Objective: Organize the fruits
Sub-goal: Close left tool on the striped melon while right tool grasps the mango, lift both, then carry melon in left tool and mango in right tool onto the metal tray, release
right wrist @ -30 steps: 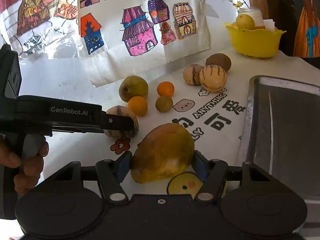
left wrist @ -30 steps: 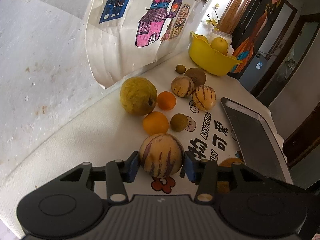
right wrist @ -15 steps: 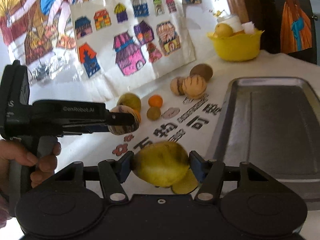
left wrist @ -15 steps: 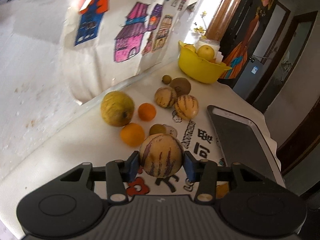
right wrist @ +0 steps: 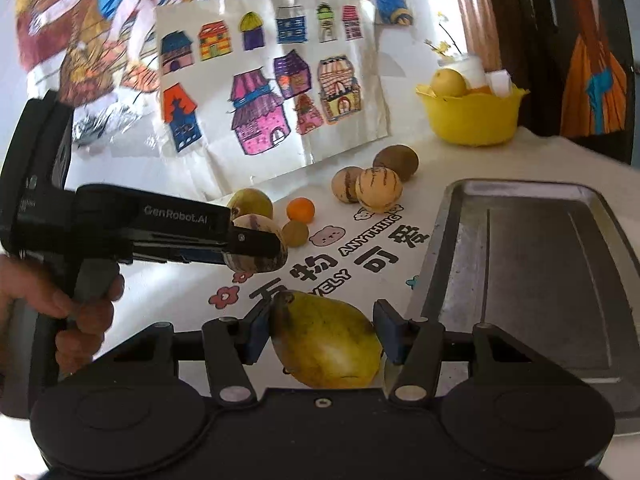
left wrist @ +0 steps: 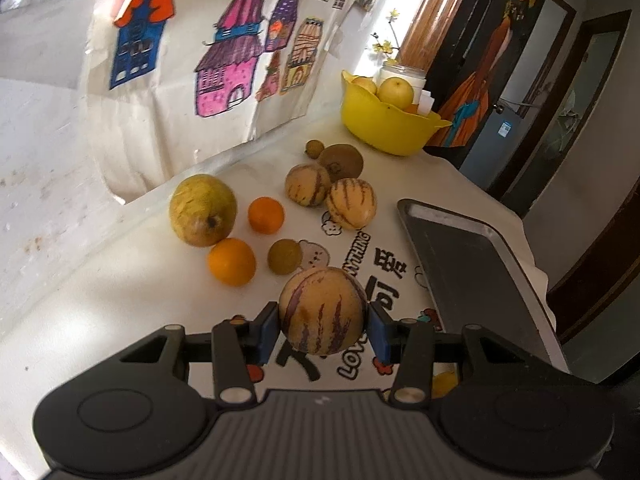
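My left gripper [left wrist: 323, 334] is shut on a round cream melon with purple stripes [left wrist: 323, 310] and holds it above the printed tablecloth. The right wrist view shows that same left gripper [right wrist: 256, 242] from the side, with the striped melon [right wrist: 250, 222] partly hidden behind its finger. My right gripper [right wrist: 322, 336] has a yellow-green mango [right wrist: 328, 350] between its blue pads. Its jaws are closing on the mango, and both pads touch it. A grey metal tray [right wrist: 540, 272] lies just right of the mango, and the left wrist view has this tray [left wrist: 472, 264] ahead on the right.
Loose fruit lies ahead: a big yellow-green fruit [left wrist: 202, 210], two oranges [left wrist: 231, 261], a small brown fruit [left wrist: 285, 256], two striped melons [left wrist: 351, 203] and a kiwi [left wrist: 341, 160]. A yellow bowl [left wrist: 384, 120] of fruit stands at the back. A hand [right wrist: 86, 312] grips the left tool.
Both grippers have risen a little with their fruit. The mango has turned between the right pads, stem end now up, and those jaws stand narrower. The left grip is unchanged.
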Tool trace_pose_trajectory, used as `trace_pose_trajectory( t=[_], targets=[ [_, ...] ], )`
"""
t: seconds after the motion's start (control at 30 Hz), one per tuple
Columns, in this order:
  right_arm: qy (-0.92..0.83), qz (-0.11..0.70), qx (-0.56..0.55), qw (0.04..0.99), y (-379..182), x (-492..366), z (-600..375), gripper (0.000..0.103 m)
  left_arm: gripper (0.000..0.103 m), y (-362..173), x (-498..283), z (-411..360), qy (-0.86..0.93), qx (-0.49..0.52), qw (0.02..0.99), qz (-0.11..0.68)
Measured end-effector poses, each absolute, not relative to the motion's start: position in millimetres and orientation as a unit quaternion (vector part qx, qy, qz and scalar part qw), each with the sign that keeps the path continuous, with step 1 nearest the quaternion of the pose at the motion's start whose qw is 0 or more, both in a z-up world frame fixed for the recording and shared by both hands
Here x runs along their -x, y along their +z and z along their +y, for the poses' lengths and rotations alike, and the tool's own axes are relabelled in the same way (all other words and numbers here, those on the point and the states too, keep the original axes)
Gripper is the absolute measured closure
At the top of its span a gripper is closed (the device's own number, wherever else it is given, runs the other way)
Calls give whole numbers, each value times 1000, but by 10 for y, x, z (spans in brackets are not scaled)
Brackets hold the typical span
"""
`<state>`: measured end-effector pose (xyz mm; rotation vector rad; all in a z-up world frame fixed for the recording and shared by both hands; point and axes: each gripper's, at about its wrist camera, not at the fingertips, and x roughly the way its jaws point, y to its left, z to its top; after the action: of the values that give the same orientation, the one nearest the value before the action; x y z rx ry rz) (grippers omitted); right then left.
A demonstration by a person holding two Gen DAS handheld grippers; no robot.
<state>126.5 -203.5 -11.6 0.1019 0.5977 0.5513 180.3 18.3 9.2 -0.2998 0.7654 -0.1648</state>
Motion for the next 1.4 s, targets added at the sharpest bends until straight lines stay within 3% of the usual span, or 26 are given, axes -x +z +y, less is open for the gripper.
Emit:
trace_pose_trajectory(
  t=[0.2, 0.93, 1.4],
  targets=[
    [270, 303, 4, 914, -190, -1217, -1856, 36, 53, 59, -1726, 257, -74, 150, 912, 374],
    [241, 266, 148, 922, -259, -1260, -1460, 45, 53, -108, -1605, 353, -64, 156, 905, 390],
    [220, 254, 51, 941, -61, -1289, -1774, 46, 53, 19, -1698, 289, -68, 149, 911, 378]
  ],
)
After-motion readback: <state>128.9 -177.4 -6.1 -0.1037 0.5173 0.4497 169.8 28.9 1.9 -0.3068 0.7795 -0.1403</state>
